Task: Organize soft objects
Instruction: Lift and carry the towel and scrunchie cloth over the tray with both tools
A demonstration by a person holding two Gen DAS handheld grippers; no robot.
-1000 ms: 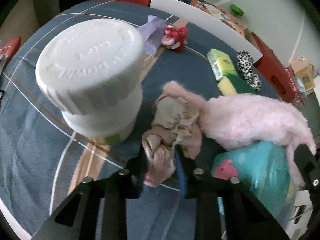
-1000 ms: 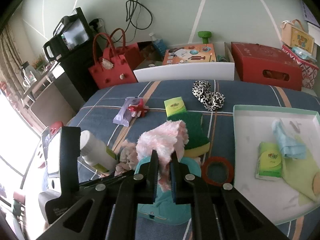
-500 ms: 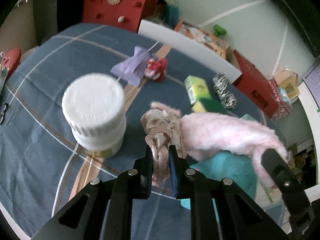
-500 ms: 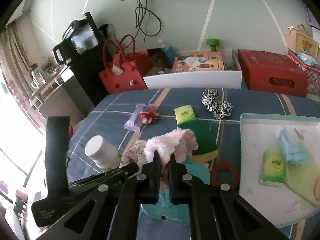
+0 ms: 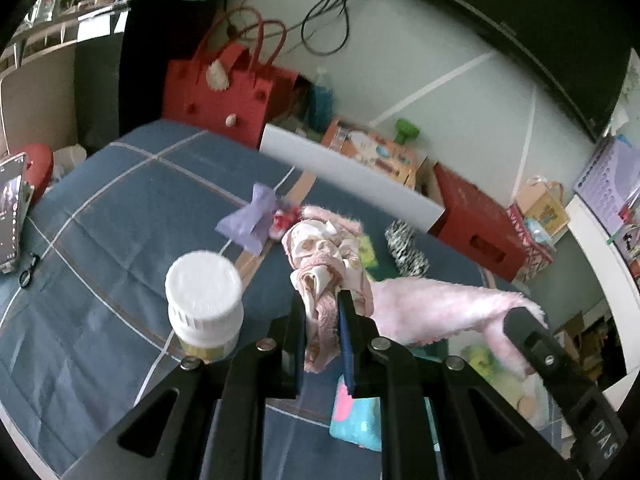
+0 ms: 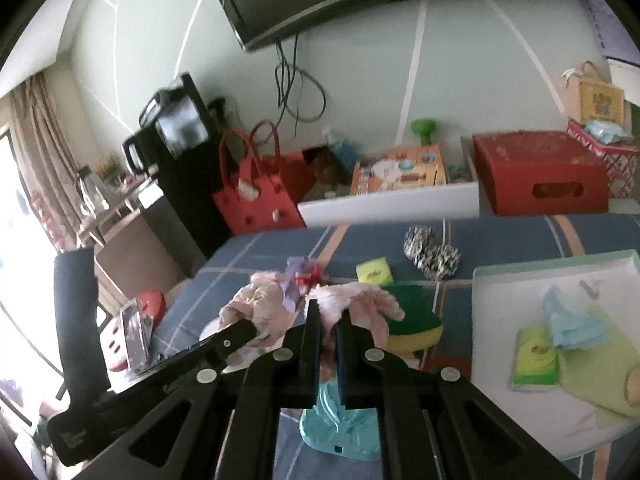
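A: What did the left gripper [image 5: 323, 322] hold?
B: Its jaws were clamped on the crumpled beige end of a pink fluffy cloth [image 5: 436, 308], lifted above the blue checked bedcover [image 5: 120, 216].
A: And the right gripper [image 6: 328, 344]?
B: It pinched the furry end of the cloth, near a round white jar [image 5: 204, 300].

Both views are fisheye shots taken from just behind a gripper, looking forward and down along its fingers over the bed [image 5: 120, 216] toward the far wall. The left gripper [image 5: 322, 312] fills the bottom of its view, and so does the right gripper [image 6: 328, 320]. Both views share the red bag [image 5: 218, 96], the white board [image 6: 388, 204], the red box [image 6: 540, 172] and the pink fluffy cloth [image 5: 432, 308].
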